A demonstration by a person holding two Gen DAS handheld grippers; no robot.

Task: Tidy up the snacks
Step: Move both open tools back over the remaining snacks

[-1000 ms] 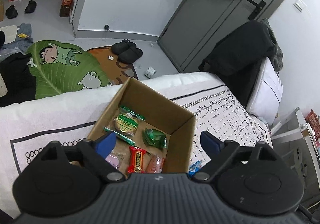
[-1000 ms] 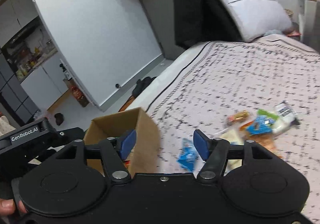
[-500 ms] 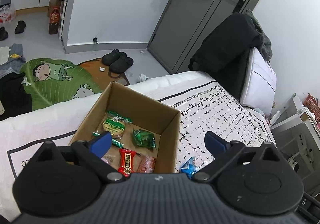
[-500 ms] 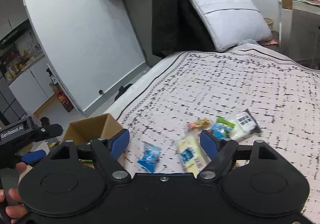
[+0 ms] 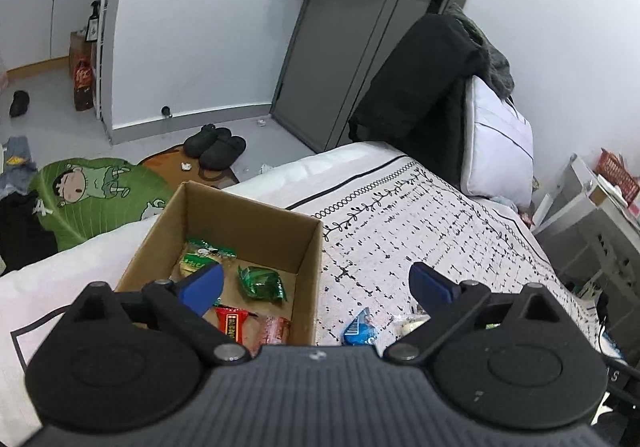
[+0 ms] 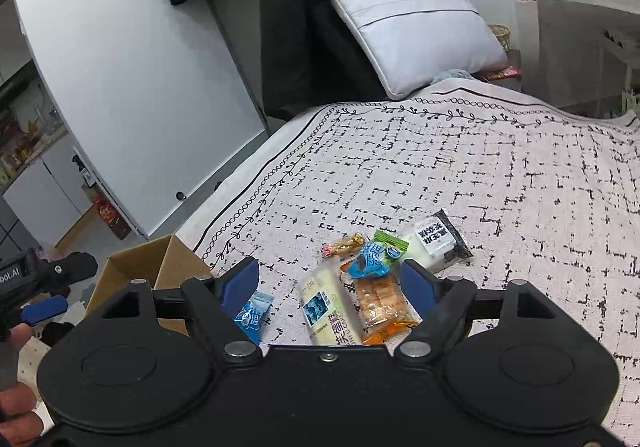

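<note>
One cardboard box on the bed, seven loose snack packs beside it.

Inside the box four or five packs show. The left gripper and right gripper both stand wide, holding nothing. Compared to a second ago, the right gripper has swung from the box to hang over the loose packs, with the yellow cake pack between its fingers.

We read "bot.AI" in white letters on the black body of the left tool. The long cream cake packet carries "CAKE". The black-and-white rectangular packet bears Chinese characters we cannot read.
</note>
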